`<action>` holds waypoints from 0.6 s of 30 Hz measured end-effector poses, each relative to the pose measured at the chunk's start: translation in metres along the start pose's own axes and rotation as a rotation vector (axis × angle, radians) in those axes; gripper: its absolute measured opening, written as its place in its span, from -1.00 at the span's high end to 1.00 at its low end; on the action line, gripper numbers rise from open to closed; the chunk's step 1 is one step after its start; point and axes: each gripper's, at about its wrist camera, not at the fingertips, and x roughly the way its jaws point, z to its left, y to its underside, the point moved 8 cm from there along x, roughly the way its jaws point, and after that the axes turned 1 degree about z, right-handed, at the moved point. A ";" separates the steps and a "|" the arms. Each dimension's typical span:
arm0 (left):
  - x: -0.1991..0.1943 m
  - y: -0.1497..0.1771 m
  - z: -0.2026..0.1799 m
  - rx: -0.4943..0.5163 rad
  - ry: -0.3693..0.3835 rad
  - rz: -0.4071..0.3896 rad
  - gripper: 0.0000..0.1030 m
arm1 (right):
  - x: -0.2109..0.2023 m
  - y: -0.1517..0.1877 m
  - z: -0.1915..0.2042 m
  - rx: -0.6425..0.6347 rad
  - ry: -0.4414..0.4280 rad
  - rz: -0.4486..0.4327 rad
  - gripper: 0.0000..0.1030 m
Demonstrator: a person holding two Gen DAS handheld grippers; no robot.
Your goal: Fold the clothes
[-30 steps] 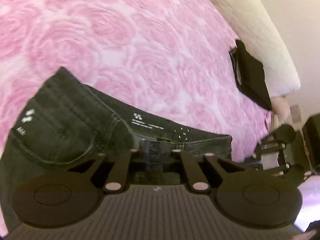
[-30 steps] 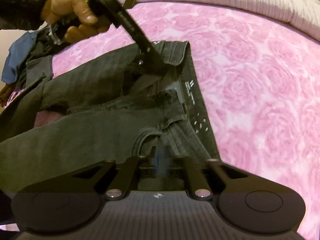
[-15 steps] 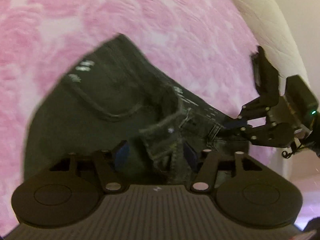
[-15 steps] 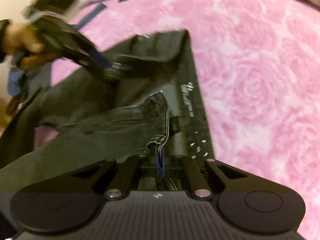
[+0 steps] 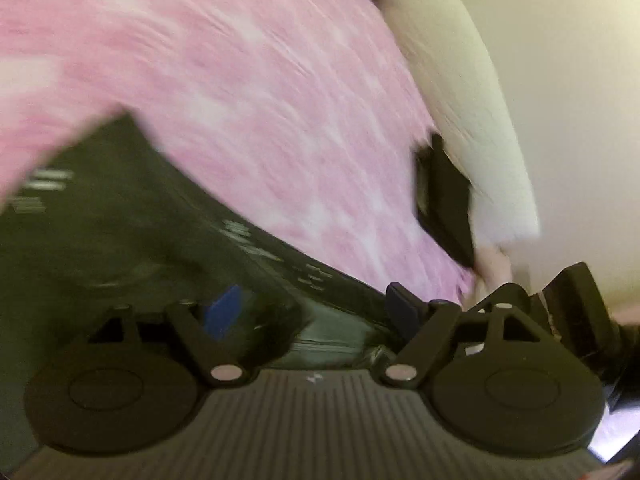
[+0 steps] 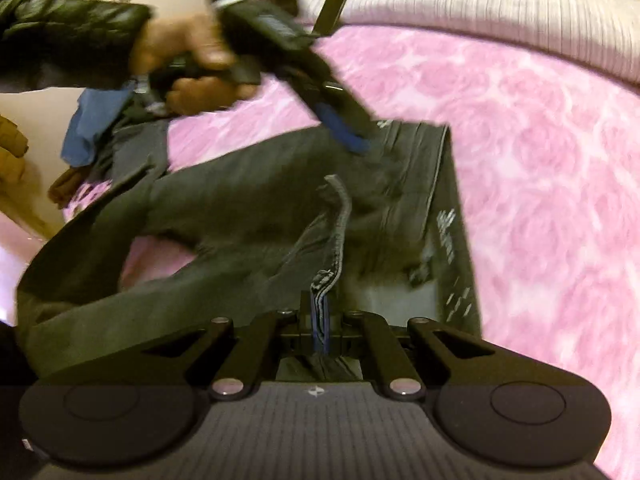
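Dark grey jeans point(image 6: 240, 208) lie spread on a pink rose-patterned bedspread point(image 6: 540, 168). My right gripper point(image 6: 320, 322) is shut on the stitched fly seam of the jeans, which rises in a fold from its tips. In the right wrist view, a hand point(image 6: 192, 68) in a black sleeve holds my left gripper point(image 6: 348, 132) tilted down over the waistband. The blurred left wrist view shows the left gripper point(image 5: 314, 312) open. Its blue pads point(image 5: 224, 312) stand wide apart above the jeans point(image 5: 120, 240), with nothing gripped between them.
A white ribbed quilt point(image 6: 480, 8) runs along the far side of the bed. A black folded item point(image 5: 444, 208) lies against a cream pillow point(image 5: 472, 100). A pile of blue and grey clothes point(image 6: 92, 120) sits at the bed's left edge.
My left gripper has let go of the waistband, opened wide and swung away over the jeans. My right gripper stays shut on the fly seam, and the jeans have shifted.
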 end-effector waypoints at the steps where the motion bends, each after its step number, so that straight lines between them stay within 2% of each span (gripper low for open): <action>1: -0.010 0.002 0.009 -0.008 -0.030 -0.006 -0.48 | 0.006 -0.004 -0.005 -0.011 0.012 -0.005 0.91; 4: -0.023 0.014 0.028 -0.022 -0.093 -0.004 -0.48 | 0.022 -0.011 -0.025 -0.029 0.065 0.007 0.91; 7: -0.013 0.025 0.034 0.007 -0.143 0.002 -0.48 | 0.042 -0.001 -0.050 0.065 0.127 0.083 0.84; 10: 0.001 0.025 0.032 0.100 -0.235 -0.019 -0.49 | 0.038 0.017 -0.058 0.112 0.191 0.119 0.48; 11: 0.004 0.021 0.032 0.151 -0.280 -0.030 -0.49 | 0.034 0.023 -0.060 0.136 0.213 0.118 0.17; 12: 0.007 0.014 0.032 0.206 -0.328 -0.041 -0.53 | 0.023 0.029 -0.062 0.202 0.235 0.092 0.01; 13: 0.009 0.005 0.033 0.262 -0.381 -0.055 -0.57 | 0.013 0.036 -0.064 0.268 0.256 0.066 -0.03; 15: 0.016 -0.007 0.042 0.307 -0.410 -0.035 -0.67 | -0.007 0.049 -0.068 0.400 0.299 0.013 -0.36; 18: 0.029 -0.024 0.057 0.345 -0.417 0.018 -0.75 | -0.028 0.078 -0.066 0.630 0.360 -0.049 -0.39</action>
